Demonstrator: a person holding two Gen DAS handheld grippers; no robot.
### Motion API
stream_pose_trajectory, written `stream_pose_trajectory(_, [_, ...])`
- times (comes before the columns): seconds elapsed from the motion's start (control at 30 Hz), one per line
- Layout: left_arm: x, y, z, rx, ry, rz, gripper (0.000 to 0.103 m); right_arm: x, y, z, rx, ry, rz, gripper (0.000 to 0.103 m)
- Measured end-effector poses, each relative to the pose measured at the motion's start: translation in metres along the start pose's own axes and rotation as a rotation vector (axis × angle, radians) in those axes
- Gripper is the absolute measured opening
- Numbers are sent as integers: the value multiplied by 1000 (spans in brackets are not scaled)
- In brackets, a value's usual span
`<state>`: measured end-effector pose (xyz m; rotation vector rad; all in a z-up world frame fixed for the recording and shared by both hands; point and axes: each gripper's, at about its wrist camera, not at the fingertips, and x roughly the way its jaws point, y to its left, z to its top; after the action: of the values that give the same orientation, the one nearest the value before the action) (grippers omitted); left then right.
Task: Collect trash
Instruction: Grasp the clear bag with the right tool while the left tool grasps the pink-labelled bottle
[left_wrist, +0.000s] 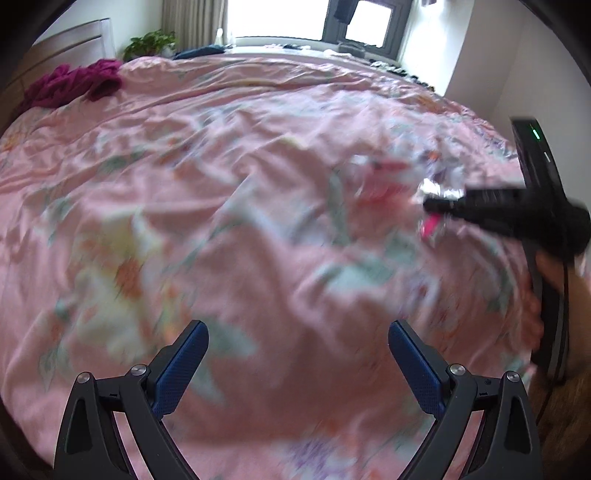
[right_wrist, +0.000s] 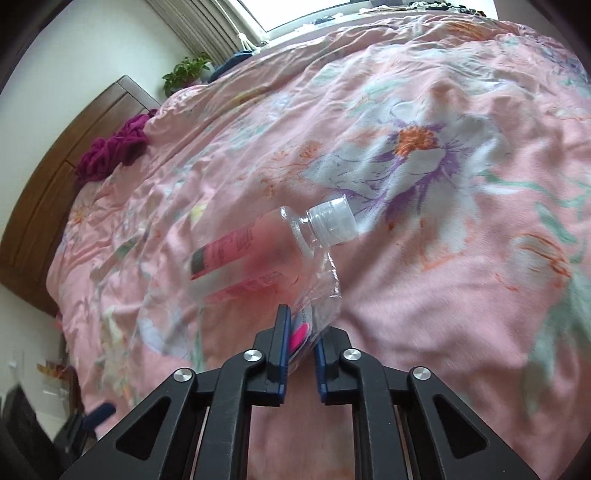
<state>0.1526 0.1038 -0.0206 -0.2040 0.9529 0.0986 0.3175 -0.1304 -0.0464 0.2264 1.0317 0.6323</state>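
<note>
A crushed clear plastic bottle with a pink label and a clear cap is held above the pink floral bedspread. My right gripper is shut on the bottle's lower edge. In the left wrist view the right gripper shows at the right, blurred, with the crumpled bottle at its tips. My left gripper is open and empty above the bedspread.
A magenta cloth lies near the wooden headboard, also in the right wrist view. A potted plant and a window are beyond the bed. A white wall stands at the right.
</note>
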Motion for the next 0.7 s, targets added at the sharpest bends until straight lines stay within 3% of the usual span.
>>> stream_pose_trajectory(0.13, [16,-21,50,38,-44,-37,98,-24,-5,-5,0,-7,31,8])
stream_pose_trajectory(0.33, [61,-59,106,139,-34,-142,98,-47,-18,-8,11,0,74,7])
stream_pose_trajectory(0.53, [115,-89,120,352,63,-98,98,-51,-30,-11,32,16,116,7])
stream_pose_trajectory(0.7, [133,-99,120,441,69,-121,97,-47,-35,-9,38,29,142,7])
